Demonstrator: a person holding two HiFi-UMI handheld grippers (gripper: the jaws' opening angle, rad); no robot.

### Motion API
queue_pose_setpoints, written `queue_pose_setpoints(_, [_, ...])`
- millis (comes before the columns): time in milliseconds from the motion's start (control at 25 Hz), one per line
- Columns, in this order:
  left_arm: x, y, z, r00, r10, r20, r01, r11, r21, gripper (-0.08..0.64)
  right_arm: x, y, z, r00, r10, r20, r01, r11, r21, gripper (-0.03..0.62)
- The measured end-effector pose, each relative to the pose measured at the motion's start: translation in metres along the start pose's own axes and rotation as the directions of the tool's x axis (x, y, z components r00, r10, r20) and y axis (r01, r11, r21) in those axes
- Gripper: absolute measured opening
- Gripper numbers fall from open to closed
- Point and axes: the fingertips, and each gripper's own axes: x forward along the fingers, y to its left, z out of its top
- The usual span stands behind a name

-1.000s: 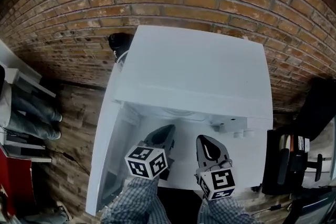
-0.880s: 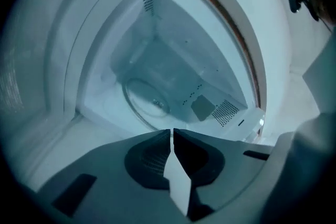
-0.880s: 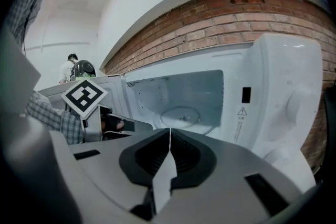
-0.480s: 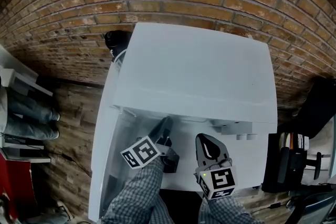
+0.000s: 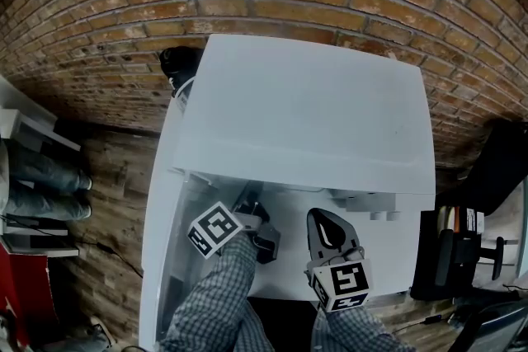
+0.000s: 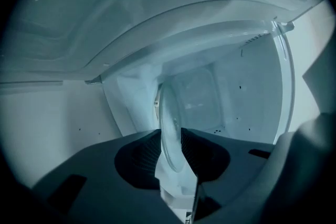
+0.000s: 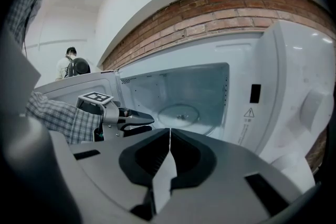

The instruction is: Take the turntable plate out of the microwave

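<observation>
Turntable plate (image 7: pixel 178 112) — right gripper view: it lies flat on the floor of the microwave (image 7: pixel 273 76), well inside the open cavity, not lifted. At the left of the opening the left gripper (image 7: pixel 147 124) is turned so one finger is above the other. The two are apart, tips just short of the plate's near-left rim. The right gripper (image 7: pixel 169 136) has its jaws pressed together on nothing and is outside the front.

Left gripper view: the plate shows as a narrow oval lined up with the gap between the pads. The gap is wider than the glass and no pad is seen pressing, so the claw is open with nothing held. Judgement: slide in until the rim sits deep between the pads, lower finger under the glass, then close firmly. Glass is likely slick and heavy, and a bite at the very edge may let it tip.

Head view: the microwave's top hides the plate. The door (image 5: pixel 157 260) is swung out at left, just beside the left sleeve, so there is little room that side. The cavity ceiling looks low — lift only slightly, then draw straight out toward the body, where the front is open.
</observation>
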Motion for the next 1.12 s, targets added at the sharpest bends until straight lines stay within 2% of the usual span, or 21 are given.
queue_pose_setpoints(400, [0.003, 0.003, 0.002, 1.0, 0.008, -0.004, -0.008, 0.997, -0.081, 0.092, 0.008, -0.002, -0.003, 1.0, 0.004, -0.023, -0.004, 1.0, 0.001, 0.02])
queue_pose_setpoints(520, [0.004, 0.007, 0.002, 1.0, 0.029, -0.004, -0.029, 0.995, -0.092, 0.091, 0.012, -0.001, -0.004, 1.0, 0.008, -0.03, -0.008, 1.0, -0.002, 0.019])
queue_pose_setpoints(600, [0.003, 0.012, 0.0, 0.999, 0.053, -0.01, -0.053, 0.995, -0.089, 0.061, 0.014, -0.002, -0.007, 0.999, 0.005, -0.044, -0.006, 1.0, -0.01, 0.019])
queue_pose_setpoints(640, [0.003, 0.013, 0.0, 0.998, 0.06, -0.014, -0.061, 0.995, -0.085, 0.031, 0.016, -0.002, -0.01, 0.998, 0.003, -0.057, -0.004, 1.0, -0.019, 0.02])
queue_pose_setpoints(720, [0.003, 0.014, -0.001, 0.998, 0.062, -0.015, -0.063, 0.995, -0.082, 0.029, 0.022, -0.002, -0.016, 0.996, -0.006, -0.086, 0.001, 0.998, -0.055, 0.02])
queue_pose_setpoints(840, [0.002, 0.014, -0.001, 0.998, 0.06, -0.012, -0.061, 0.993, -0.099, 0.028, 0.033, -0.004, -0.026, 0.989, -0.044, -0.143, 0.021, 0.987, -0.16, 0.02])
queue_pose_setpoints(960, [0.002, 0.014, -0.001, 0.998, 0.059, -0.013, -0.06, 0.992, -0.115, 0.028, 0.047, -0.013, -0.036, 0.972, -0.12, -0.202, 0.054, 0.951, -0.305, 0.02])
queue_pose_setpoints(1120, [0.0, 0.014, -0.003, 0.998, 0.053, -0.019, -0.055, 0.991, -0.125, 0.026, 0.059, -0.012, -0.04, 0.96, -0.181, -0.215, 0.04, 0.845, -0.533, 0.021])
